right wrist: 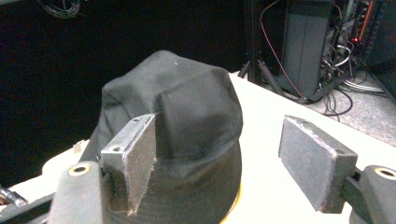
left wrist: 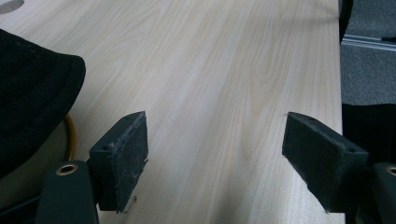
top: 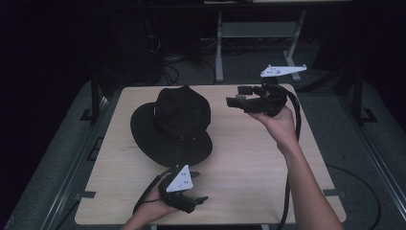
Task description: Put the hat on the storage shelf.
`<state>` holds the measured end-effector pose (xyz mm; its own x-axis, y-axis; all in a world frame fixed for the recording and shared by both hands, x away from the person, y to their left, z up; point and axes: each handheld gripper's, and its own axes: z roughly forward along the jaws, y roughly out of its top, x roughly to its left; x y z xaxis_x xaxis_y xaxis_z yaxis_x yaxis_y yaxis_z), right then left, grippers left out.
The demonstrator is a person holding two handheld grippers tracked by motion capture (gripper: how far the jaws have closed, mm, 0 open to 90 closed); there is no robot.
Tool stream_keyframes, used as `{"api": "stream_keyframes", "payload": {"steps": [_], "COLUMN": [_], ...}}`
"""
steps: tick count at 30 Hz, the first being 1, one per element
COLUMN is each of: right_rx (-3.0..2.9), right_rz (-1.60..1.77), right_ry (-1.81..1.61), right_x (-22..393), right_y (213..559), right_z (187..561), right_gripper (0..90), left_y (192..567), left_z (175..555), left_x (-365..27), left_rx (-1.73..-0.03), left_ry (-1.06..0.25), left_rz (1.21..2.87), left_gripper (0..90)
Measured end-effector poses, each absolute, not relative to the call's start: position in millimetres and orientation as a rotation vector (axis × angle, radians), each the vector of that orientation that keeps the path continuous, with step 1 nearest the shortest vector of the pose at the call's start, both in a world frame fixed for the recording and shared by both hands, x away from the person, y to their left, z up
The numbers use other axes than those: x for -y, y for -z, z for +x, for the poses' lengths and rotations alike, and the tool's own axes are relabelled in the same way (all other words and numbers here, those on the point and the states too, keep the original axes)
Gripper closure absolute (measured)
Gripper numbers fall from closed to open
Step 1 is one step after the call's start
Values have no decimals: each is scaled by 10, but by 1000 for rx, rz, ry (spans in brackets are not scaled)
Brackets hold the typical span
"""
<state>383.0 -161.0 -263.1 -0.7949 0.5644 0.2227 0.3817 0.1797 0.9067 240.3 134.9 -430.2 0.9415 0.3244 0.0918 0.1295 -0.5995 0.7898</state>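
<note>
A black brimmed hat sits crown-up on the left middle of the wooden table. My right gripper hovers at the far right, held by a hand, jaws open and pointed left at the hat's crown, nothing between them. My left gripper rests near the front edge, just in front of the hat's brim, open and empty, aimed right across bare wood. In the left gripper view the pads stand wide apart over the tabletop.
The table's right edge drops to grey floor. Behind the table stand a metal frame, cables and dark equipment. Black cables trail from both grippers across the table's front and right side.
</note>
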Motion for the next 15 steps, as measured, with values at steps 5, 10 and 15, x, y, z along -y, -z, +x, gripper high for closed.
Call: {"api": "stream_keyframes", "payload": {"steps": [5,10,15], "right_rx": [-2273,-2269,-2251], "right_rz": [950,962,983], "right_ry": [-1665,-1653,-1657], "right_x": [1680,1748,1860], "right_y": [2705,2760,2824], "right_z": [3794,3736,3659], "right_gripper": [254,245,242], "left_y": [4304,4307,4318], "left_z": [2402,2395,2386], "left_x": [-1349,-1346,-1340], "left_rx": [-314,-313,-314], "left_ry": [-286,-285,-277], "left_rz": [2215,2219,2219], "left_gripper": [219,219,219]}}
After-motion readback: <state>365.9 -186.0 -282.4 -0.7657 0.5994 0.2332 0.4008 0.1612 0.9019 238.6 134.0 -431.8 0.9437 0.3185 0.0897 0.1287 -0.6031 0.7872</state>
